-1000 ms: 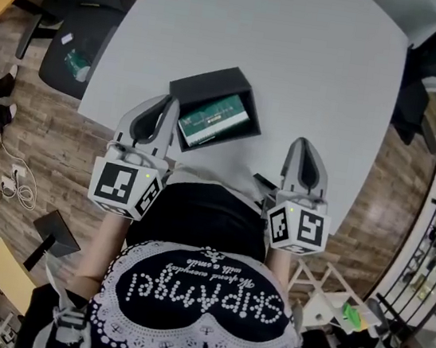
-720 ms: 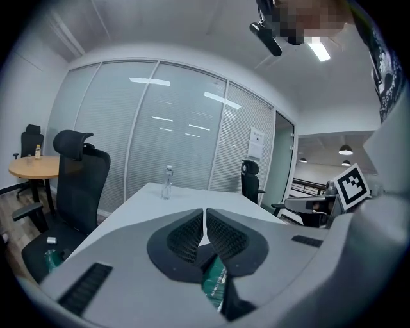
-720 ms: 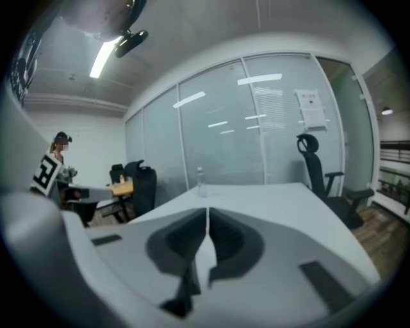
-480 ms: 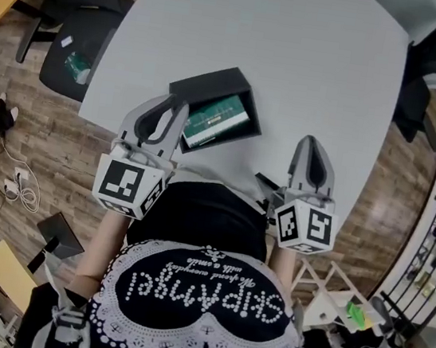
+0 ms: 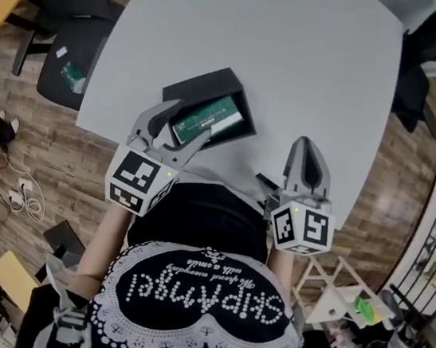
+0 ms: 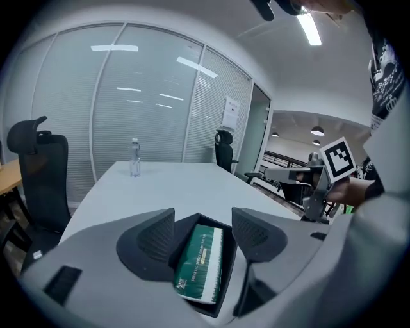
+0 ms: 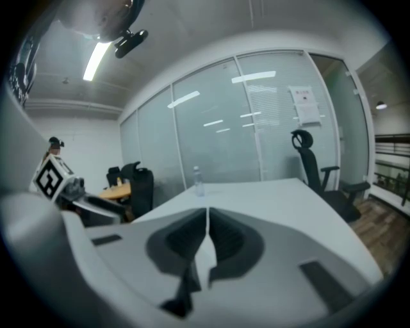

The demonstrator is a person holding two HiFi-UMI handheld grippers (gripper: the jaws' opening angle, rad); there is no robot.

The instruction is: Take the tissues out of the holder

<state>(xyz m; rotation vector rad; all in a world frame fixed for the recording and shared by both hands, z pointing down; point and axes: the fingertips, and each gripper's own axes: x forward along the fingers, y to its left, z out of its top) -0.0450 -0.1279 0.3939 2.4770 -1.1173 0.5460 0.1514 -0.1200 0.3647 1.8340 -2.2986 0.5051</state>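
The left tool (image 6: 202,232), jaws just opened and gripping nothing, is nearer and points roughly along the tissue pack (image 6: 200,264) in its holder (image 5: 200,89), while the right tool (image 7: 206,225) stays back, clenched

place: office meeting room | signs: glass partition walls (image 6: 147,109) with blinds; black swivel chairs (image 6: 37,176); large white tabletop (image 5: 280,73); wood-plank floor (image 5: 53,146); ceiling strip light (image 7: 96,59)
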